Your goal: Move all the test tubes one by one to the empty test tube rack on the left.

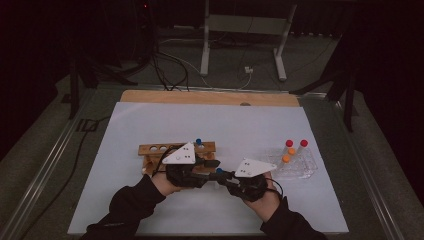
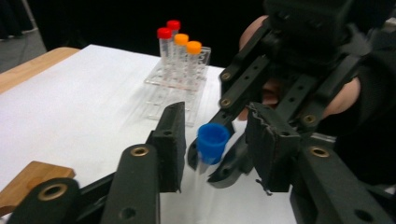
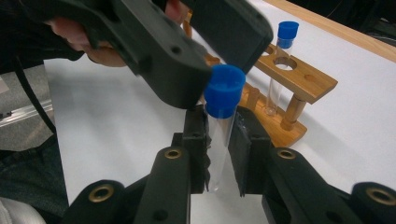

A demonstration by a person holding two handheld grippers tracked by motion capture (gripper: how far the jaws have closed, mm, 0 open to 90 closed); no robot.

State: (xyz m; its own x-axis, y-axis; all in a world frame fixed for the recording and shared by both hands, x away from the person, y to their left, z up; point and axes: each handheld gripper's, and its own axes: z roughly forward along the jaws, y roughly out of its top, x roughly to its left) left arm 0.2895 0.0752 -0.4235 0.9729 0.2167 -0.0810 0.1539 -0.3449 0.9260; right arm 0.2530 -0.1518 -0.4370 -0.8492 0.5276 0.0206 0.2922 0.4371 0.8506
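Tube [image 3: 219, 140] upright, clamped in R gripper [image 3: 219, 154]; blue cap [image 2: 212, 142] at 12 o'clock between L gripper [image 2: 215, 149] jaws, not yet gripping.

Lab bench: capped tubes [image 2: 180, 44], wooden tube rack [image 3: 299, 79].

The high view looked forward and down from above the person's side, taking in the whole white table [image 1: 150, 125] from some way off. The left gripper view sat close behind its own jaws, facing the clear rack [image 2: 177, 79] across the sheet. The right gripper view — equally close — faced the wooden rack [image 3: 303, 81]. Both gripper views shared one thing between them — the blue-capped tube [image 2: 212, 142], also seen from above.
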